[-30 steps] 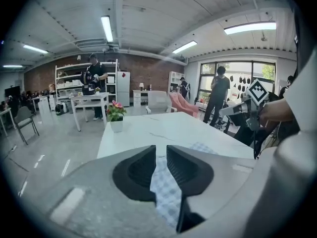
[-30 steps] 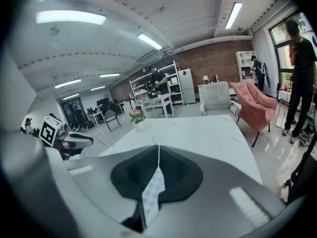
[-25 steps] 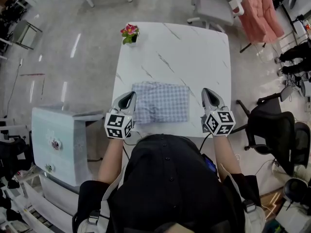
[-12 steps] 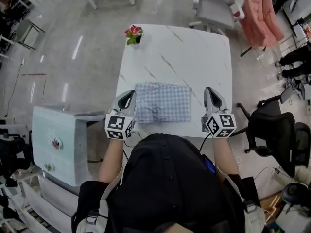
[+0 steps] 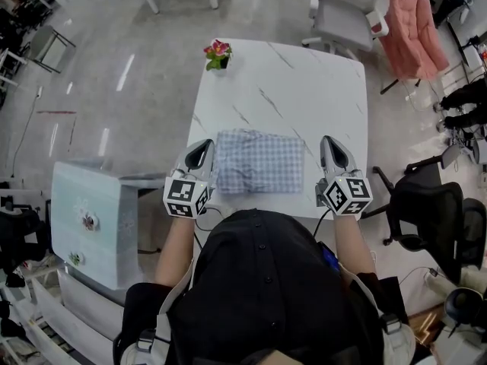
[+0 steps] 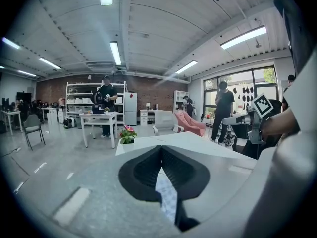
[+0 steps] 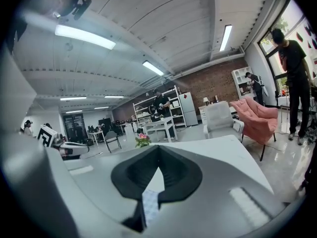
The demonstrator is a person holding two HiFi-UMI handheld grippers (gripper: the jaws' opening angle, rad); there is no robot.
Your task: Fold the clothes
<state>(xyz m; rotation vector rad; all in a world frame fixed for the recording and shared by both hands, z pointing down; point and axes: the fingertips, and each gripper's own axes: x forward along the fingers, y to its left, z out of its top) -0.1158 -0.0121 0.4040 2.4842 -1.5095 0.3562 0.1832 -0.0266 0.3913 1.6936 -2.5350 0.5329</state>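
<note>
A folded blue-and-white checked garment (image 5: 259, 162) lies flat on the white marble table (image 5: 304, 90), near its front edge. My left gripper (image 5: 204, 147) hovers just off the cloth's left edge with its jaws shut and empty. My right gripper (image 5: 328, 141) is a short way off the cloth's right side, also shut with nothing in it. In the left gripper view the shut left gripper (image 6: 160, 148) points across the table, with a strip of the checked cloth (image 6: 167, 197) showing below it. The right gripper view shows the same: shut right gripper (image 7: 157, 148), a sliver of cloth (image 7: 148, 206).
A small pot of pink flowers (image 5: 218, 53) stands at the table's far left corner. A grey chair (image 5: 346, 10) and a pink garment (image 5: 411, 21) are beyond the table. A black office chair (image 5: 426, 211) is at the right, a pale cabinet (image 5: 87, 219) at the left. People stand far off.
Both grippers have lifted slightly while staying on either side of the folded garment. The garment lies as before.
</note>
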